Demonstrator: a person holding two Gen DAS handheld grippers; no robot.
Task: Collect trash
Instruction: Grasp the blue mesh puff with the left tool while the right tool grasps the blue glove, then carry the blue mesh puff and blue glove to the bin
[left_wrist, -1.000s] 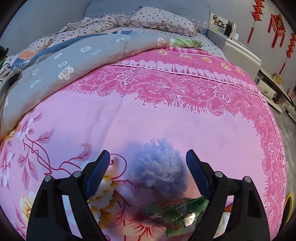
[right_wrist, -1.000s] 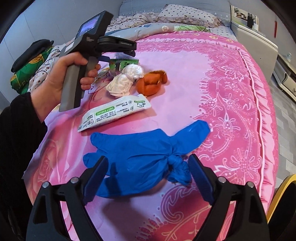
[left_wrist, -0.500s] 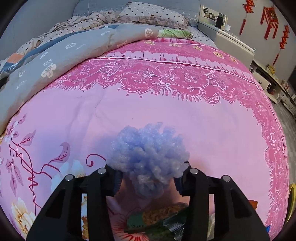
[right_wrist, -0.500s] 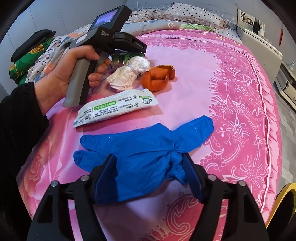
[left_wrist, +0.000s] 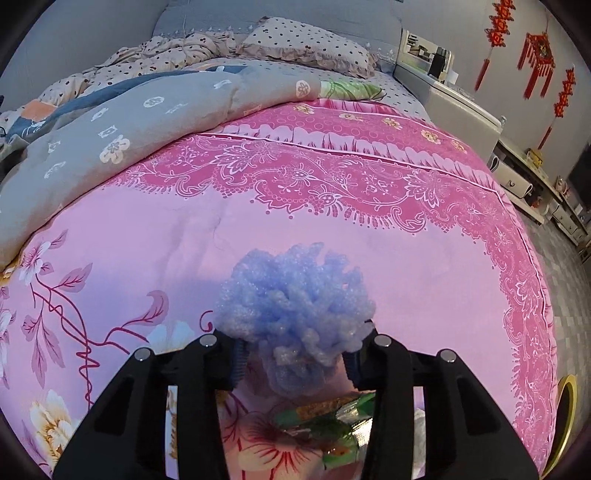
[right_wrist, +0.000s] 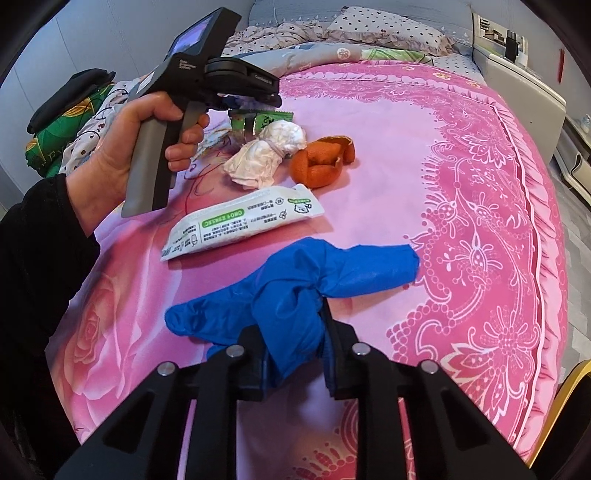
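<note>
1. A second ago both your tongs stood spread; now each has trash between its pads, so two pieces are secured for collection.
2. Your left gripper is closing on the blue foam ball, lower centre of frame.
3. Your right gripper is closing on the bunched blue glove, low centre, on the pink bedspread.

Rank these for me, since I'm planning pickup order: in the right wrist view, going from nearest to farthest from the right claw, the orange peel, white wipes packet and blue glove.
1. Blue glove: pinched in the closing right claw.
2. White wipes packet: beyond the glove, left of centre.
3. Orange peel: farthest, beside the crumpled tissue.
</note>
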